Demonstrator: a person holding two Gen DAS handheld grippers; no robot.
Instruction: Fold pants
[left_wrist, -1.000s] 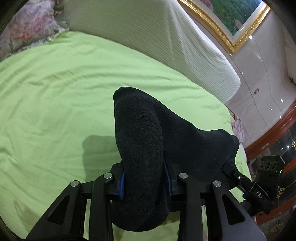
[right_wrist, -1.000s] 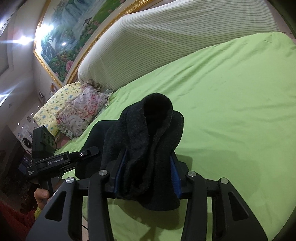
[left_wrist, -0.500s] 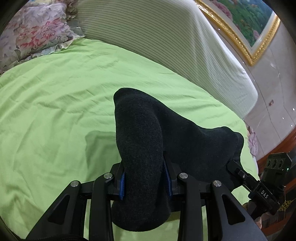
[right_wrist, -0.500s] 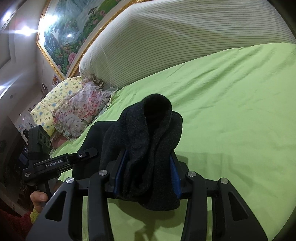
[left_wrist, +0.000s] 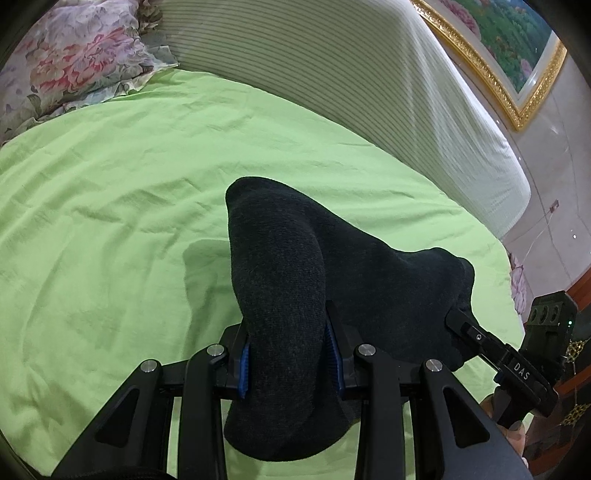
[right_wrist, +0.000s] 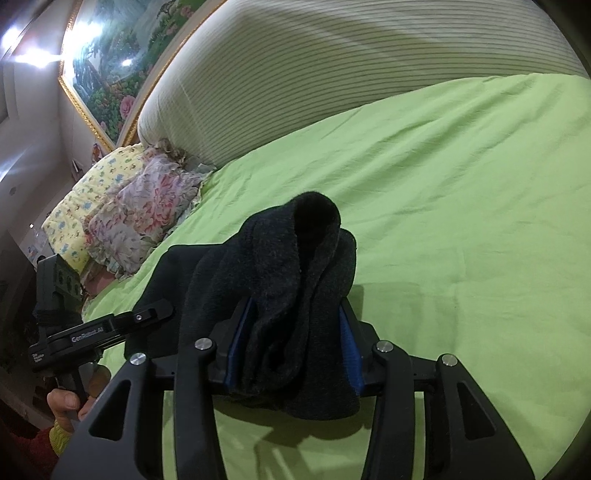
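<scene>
Each tool, left (left_wrist: 291, 363) and right (right_wrist: 291, 345), gripped bunched dark pants (left_wrist: 295, 280), the green bed (left_wrist: 110, 184) beneath them.

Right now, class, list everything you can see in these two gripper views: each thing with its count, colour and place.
pants: one, dark grey, clamped in both grippers above the sheet
sheet: one, lime green, covering the bed
headboard: one, cream striped, behind the bed
pillows: two, floral and yellow patterned, by the headboard
painting: one, gold-framed, on the wall
left gripper: black, blue pads, shut on pants
right gripper: black, blue pads, shut on pants
hand: one, holding the left gripper's handle
</scene>
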